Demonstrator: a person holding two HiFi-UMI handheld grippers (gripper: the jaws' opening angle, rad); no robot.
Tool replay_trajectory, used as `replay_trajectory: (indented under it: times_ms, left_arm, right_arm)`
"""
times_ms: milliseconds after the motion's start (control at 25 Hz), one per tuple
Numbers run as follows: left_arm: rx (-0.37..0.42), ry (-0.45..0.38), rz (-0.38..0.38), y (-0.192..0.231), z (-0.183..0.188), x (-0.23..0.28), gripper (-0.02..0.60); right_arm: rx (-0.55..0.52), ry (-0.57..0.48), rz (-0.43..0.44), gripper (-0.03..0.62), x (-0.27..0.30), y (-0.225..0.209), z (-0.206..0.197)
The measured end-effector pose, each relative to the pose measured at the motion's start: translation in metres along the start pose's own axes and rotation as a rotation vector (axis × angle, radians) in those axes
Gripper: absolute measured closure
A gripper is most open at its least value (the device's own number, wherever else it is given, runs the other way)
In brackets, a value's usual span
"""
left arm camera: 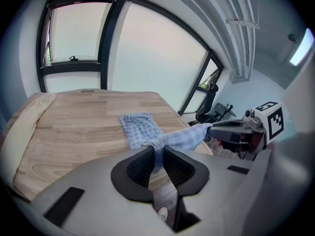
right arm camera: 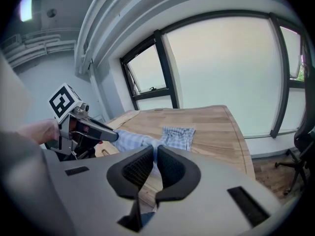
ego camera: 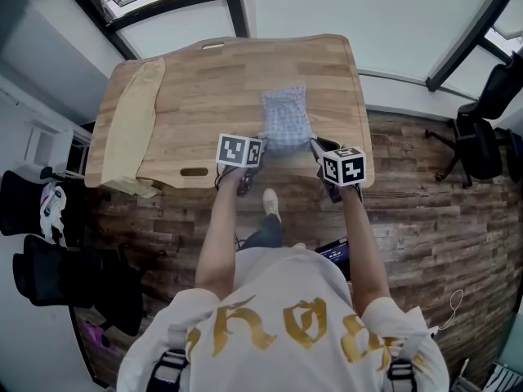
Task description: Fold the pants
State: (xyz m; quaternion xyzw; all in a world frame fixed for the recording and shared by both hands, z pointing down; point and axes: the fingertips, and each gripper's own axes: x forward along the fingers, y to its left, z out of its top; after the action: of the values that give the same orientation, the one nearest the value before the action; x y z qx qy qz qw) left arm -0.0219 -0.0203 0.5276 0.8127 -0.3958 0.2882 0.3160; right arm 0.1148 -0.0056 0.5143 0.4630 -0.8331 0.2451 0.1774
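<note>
At the near edge of the light wooden table, your left hand-held gripper and right hand-held gripper each pinch a near corner of the blue-and-white checked pants. Both sets of jaws are clamped on cloth. The near end hangs lifted off the wood, and the far end lies flat at mid-table. A long cream cloth lies well apart along the left edge. The fold looks barely begun. Carry both corners forward together at equal height, hold the edge between them lightly taut, and lay it squarely on the far edge before releasing. Uneven hands would likely skew the crease.
</note>
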Motion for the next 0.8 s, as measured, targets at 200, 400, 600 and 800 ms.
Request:
replay_trajectory:
  times_ms: [200, 400, 600, 800]
  left_arm:
    - [-0.002, -0.016, -0.027, 0.024, 0.049, 0.027, 0.499]
    - [0.009, 0.016, -0.049, 0.056, 0.097, 0.072, 0.5]
    - [-0.013, 0.052, -0.078, 0.095, 0.139, 0.121, 0.5]
    - [-0.031, 0.115, -0.097, 0.129, 0.156, 0.171, 0.5]
  right_arm:
    - [0.006, -0.003, -0.028, 0.549, 0.035, -0.029, 0.034]
    - [0.026, 0.022, -0.054, 0.55, 0.085, -0.068, 0.066]
    - [0.058, 0.054, -0.077, 0.551, 0.145, -0.109, 0.096]
    - [0.072, 0.134, -0.111, 0.55, 0.202, -0.146, 0.098]
